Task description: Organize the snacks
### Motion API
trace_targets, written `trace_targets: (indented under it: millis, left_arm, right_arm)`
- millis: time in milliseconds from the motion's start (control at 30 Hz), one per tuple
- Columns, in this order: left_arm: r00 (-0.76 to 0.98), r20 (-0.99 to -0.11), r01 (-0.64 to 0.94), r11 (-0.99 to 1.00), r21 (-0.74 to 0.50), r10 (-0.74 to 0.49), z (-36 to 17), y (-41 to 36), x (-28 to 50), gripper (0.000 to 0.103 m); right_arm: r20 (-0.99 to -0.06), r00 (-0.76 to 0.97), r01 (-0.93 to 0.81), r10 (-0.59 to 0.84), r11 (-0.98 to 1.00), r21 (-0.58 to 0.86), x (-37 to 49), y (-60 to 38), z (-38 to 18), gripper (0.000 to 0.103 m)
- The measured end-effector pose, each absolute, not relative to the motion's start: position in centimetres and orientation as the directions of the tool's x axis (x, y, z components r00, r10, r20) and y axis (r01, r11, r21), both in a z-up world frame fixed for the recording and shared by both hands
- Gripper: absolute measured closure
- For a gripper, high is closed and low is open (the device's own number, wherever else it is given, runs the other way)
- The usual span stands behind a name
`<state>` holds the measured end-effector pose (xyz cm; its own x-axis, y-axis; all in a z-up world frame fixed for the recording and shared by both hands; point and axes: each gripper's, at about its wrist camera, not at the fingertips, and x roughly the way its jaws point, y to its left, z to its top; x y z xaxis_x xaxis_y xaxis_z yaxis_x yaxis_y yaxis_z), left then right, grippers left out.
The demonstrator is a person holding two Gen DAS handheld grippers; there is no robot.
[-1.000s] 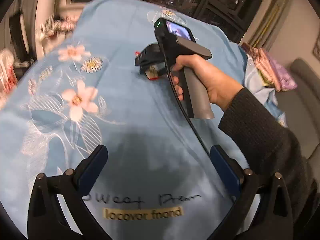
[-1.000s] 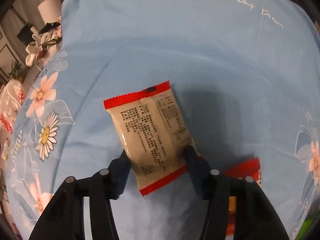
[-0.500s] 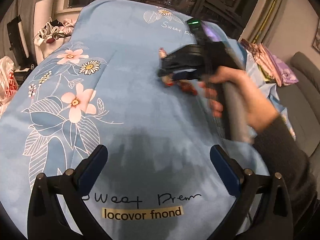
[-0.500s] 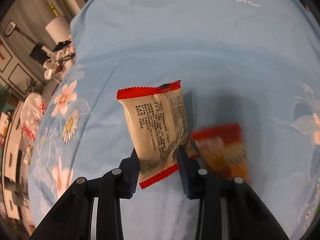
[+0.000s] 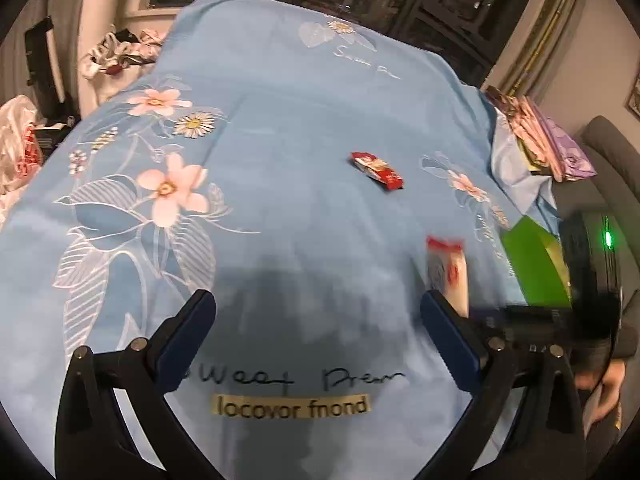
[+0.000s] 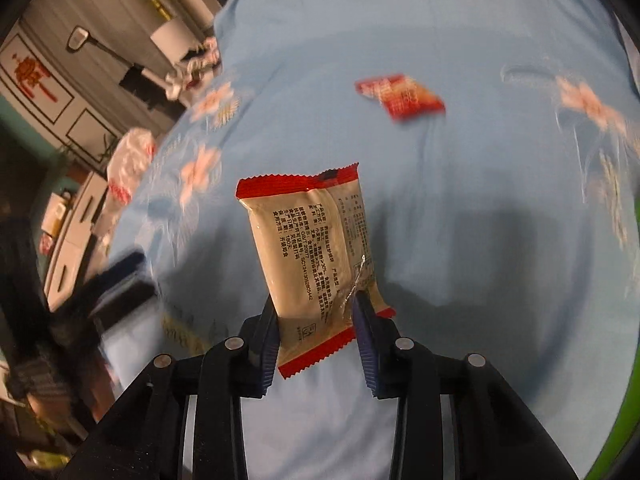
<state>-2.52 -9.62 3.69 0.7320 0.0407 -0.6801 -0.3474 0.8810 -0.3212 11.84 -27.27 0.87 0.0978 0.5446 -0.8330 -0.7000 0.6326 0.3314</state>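
Snacks sit on a wide blue floral bedsheet (image 5: 280, 128) that fills both views. At its right edge a green box (image 5: 532, 264) shows, partly hidden by the right gripper (image 6: 316, 314). That gripper is clenched on the beige, red-edged snack packet (image 6: 312, 248), held lifted above the sheet. The left gripper (image 5: 316, 312) hovers with jaws spread wide, nothing between them. Farther out, well apart from both, a small red snack packet (image 5: 377, 170) lies flat on the sheet.

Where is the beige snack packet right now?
In the right wrist view the beige snack packet is clamped in the right gripper, lifted above the blue bedspread, nearer than the red packet.
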Motion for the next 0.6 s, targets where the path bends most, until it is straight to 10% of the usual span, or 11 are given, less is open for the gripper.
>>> trace_targets:
  millis: [267, 600]
  left_arm:
    - [0.706, -0.707, -0.262, 0.917, -0.3, -0.029, 2.4, -10.8, -0.9, 0.0]
    - [0.65, -0.729, -0.146, 0.905, -0.4, -0.218, -0.3, -11.5, 1.7, 0.002]
  right_arm:
    - [-0.839, 0.068, -0.674, 0.54, 0.645, 0.361, 9.8, -29.1, 0.4, 0.042]
    - [-0.687, -0.052, -0.365, 0.724, 0.627, 0.688, 10.9, -34.9, -2.7, 0.039]
